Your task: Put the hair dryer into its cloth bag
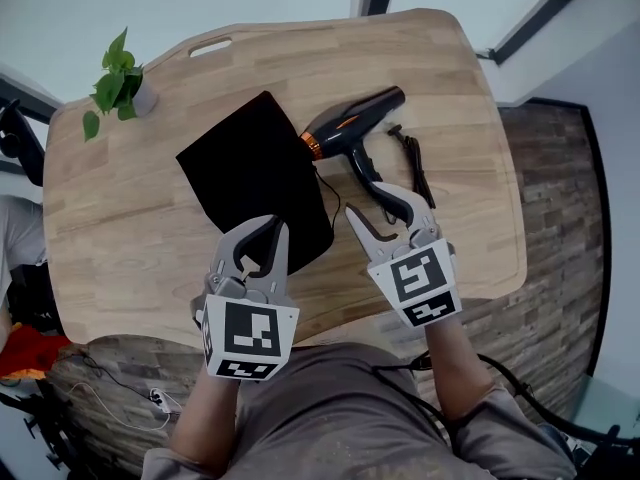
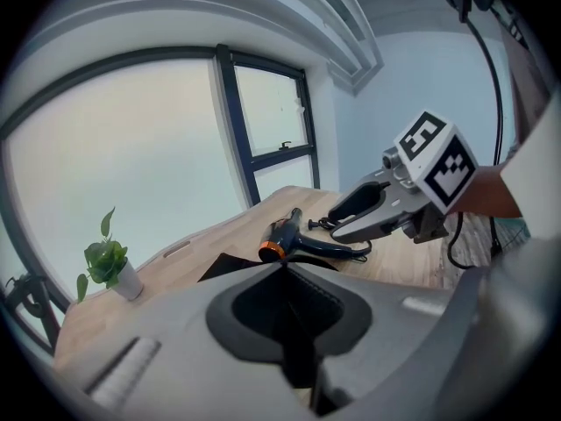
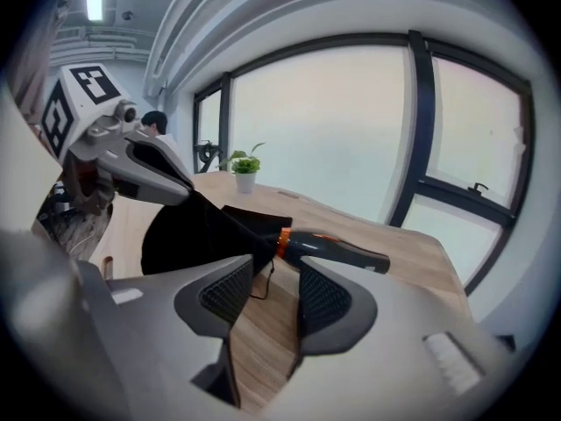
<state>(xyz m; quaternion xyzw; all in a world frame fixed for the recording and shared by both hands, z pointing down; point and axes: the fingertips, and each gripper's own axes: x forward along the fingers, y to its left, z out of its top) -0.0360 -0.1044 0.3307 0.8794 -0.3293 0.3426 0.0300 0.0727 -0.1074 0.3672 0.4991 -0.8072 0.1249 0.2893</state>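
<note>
The black cloth bag [image 1: 255,173] lies on the wooden table [image 1: 130,228], left of the hair dryer [image 1: 350,128]. The dryer is black with an orange ring, and its handle points toward me. Its black cord [image 1: 412,166] trails to the right. My left gripper [image 1: 268,233] is shut over the bag's near edge, and in the right gripper view the fabric [image 3: 197,231] rises to its tip [image 3: 188,189]. My right gripper [image 1: 380,206] stands open just short of the dryer's handle with nothing between its fingers. The left gripper view shows the dryer [image 2: 294,239] beyond the closed tips [image 2: 282,268].
A small potted plant [image 1: 120,80] stands at the table's far left corner. A handle slot [image 1: 210,45] is cut near the far edge. Brick-pattern floor [image 1: 560,198] lies to the right of the table, and large windows [image 3: 324,130] rise behind it.
</note>
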